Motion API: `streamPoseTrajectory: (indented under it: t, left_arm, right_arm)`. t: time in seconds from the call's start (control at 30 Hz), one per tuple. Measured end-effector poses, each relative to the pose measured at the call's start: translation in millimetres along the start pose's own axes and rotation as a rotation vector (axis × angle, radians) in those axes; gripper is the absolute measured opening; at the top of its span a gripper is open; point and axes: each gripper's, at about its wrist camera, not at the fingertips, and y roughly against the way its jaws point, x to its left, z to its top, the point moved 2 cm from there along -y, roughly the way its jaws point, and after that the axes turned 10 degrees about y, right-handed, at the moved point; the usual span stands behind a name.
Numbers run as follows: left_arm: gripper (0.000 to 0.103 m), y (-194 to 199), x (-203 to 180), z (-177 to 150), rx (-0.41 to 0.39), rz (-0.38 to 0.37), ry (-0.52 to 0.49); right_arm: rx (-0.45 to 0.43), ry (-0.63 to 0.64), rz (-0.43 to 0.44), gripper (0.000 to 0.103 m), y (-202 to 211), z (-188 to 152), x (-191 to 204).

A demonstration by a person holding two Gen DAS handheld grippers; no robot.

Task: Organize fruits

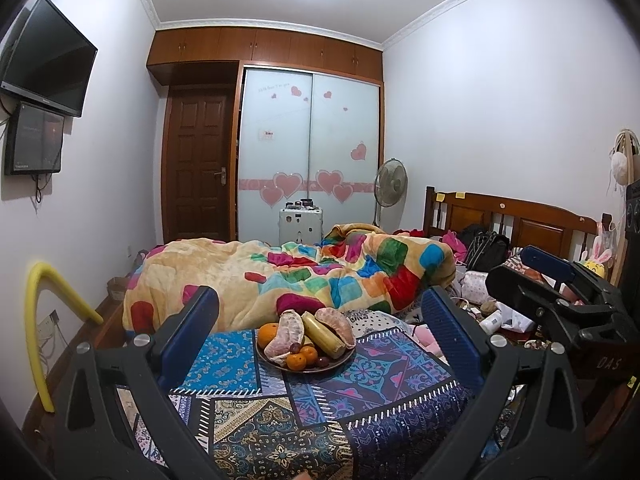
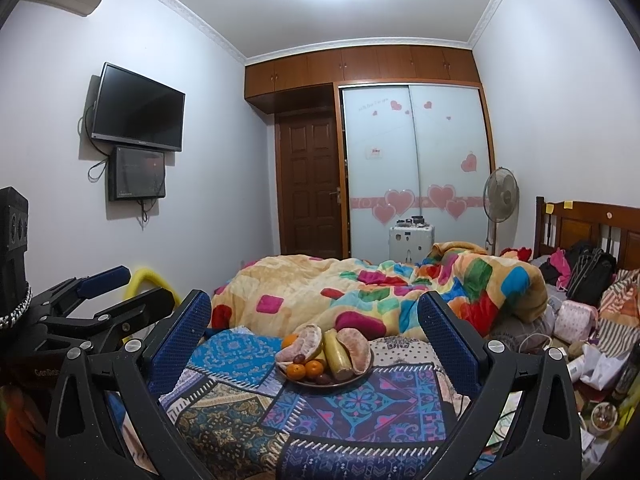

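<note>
Holding both grippers back from the plate [image 1: 280, 364], nothing picked up. Left gripper [image 1: 320, 320] has its jaws spread wide, empty, framing the plate from the near side. Right gripper [image 2: 316, 320] likewise wide open and empty, same framing; it also shows off to the plate's right in the left wrist view, well apart from the fruit.

Plate sits on the patterned cloth [image 1: 248, 412], the bright blanket [image 1: 312, 264] behind it. On the plate: two peeled pomelo pieces [image 1: 287, 332], a banana [image 1: 322, 334] lying between them, an orange [image 1: 268, 334] at the far left rim, small tangerines [image 1: 303, 358] at the near edge, dark grapes [image 1: 322, 361] just beside those. All heaped and touching.

My read: fruit looks gathered already, so the step is either first approach or a final check; can't tell which from here.

If picking: take the near-edge tangerines first, since they are free on the near side. Come in level, jaws straddling one fruit only, close gently. I expect the peeled pomelo to be soft and to tear under pressure. Banana likely props both pomelo pieces, so lifting it early may topple them. Keep the idle gripper clear of the plate rim; the cloth may slide
</note>
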Motion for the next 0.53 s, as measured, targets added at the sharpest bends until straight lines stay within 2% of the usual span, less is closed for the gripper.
streamPoseTrajectory:
  t: [0.53]
  left_arm:
    - [0.103, -3.5, 0.8, -4.3, 0.015, -0.007, 0.002]
  right_arm:
    - [0.006, -0.001, -0.001, 0.103, -1.4, -2.5, -0.9]
